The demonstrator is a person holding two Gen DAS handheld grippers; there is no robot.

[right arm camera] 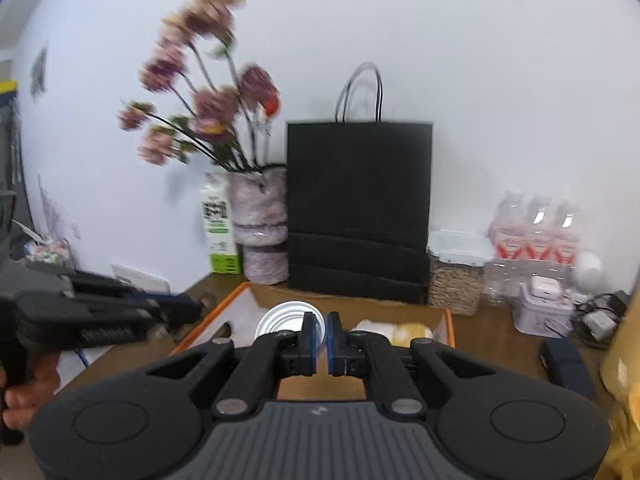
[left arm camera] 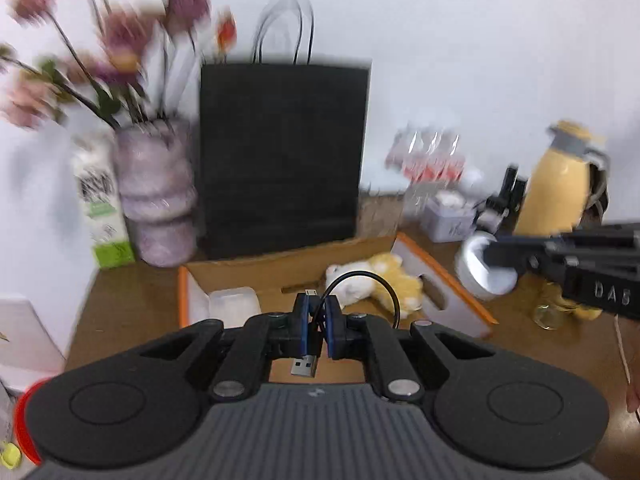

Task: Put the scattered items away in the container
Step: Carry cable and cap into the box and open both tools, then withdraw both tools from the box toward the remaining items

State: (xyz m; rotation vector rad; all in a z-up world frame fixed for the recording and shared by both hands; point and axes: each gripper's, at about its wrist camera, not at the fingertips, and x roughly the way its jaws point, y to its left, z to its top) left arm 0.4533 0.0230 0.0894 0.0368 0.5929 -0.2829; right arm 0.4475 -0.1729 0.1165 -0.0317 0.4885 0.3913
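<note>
The left claw [left arm camera: 316,320] is pinched nearly closed on a short black USB cable [left arm camera: 360,280] — its loop arches up over the fingers, a small plug pokes forward and the silver USB-A plug [left arm camera: 304,367] hangs below the pads. It hovers just short of the cardboard box [left arm camera: 288,264], over the near edge. The cable looks light and floppy; the grip sits at the bend of the wire, so both ends can swing, and a hold nearer a stiff plug would likely steer better.

The right claw [right arm camera: 320,338] is closed on the rim of a round metal tin [left arm camera: 486,268], which hangs beside the box's right wall in the left view. The tin seems rigid and smooth, so the thin rim pinch may slip or let it tilt.

Inside the box lie a yellow-and-white plush toy [left arm camera: 384,280] and a translucent plastic case [left arm camera: 232,304] — soft and light, respectively.
</note>
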